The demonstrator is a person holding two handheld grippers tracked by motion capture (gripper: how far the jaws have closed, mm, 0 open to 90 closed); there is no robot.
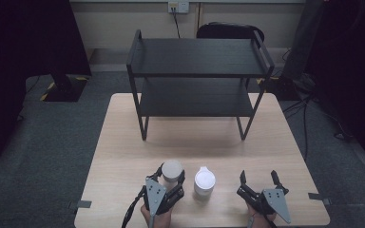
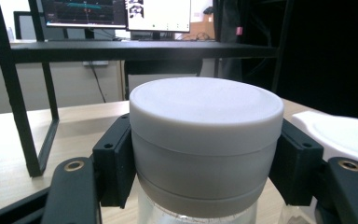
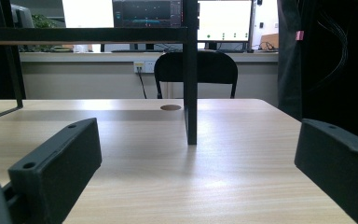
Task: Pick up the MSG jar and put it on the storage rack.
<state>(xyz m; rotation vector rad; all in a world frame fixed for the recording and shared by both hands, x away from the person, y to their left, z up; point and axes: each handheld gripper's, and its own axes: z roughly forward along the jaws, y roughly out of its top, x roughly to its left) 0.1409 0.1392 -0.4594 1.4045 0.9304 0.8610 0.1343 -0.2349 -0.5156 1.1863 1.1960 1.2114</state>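
High view: the left gripper (image 1: pixel 172 176) is clamped on the grey cap of a jar (image 1: pixel 172 170) standing at the near edge of the table (image 1: pixel 123 142), at about 7 o'clock from the table's middle. The left gripper view confirms the grip: both pads press the cap's sides, with clear glass visible below it. A second jar (image 1: pixel 204 181) with a white lid stands just beside the first, at its 3 o'clock, untouched. The right gripper (image 1: pixel 261 181) rests near the edge at about 5 o'clock, its jaws wide apart with nothing between them. The black two-tier rack (image 1: pixel 199 71) at 12 o'clock carries nothing on either shelf. Assessment: the work appears to be at its start; one jar is gripped but not visibly lifted, and, if the rack is the destination, both jars remain to be moved.
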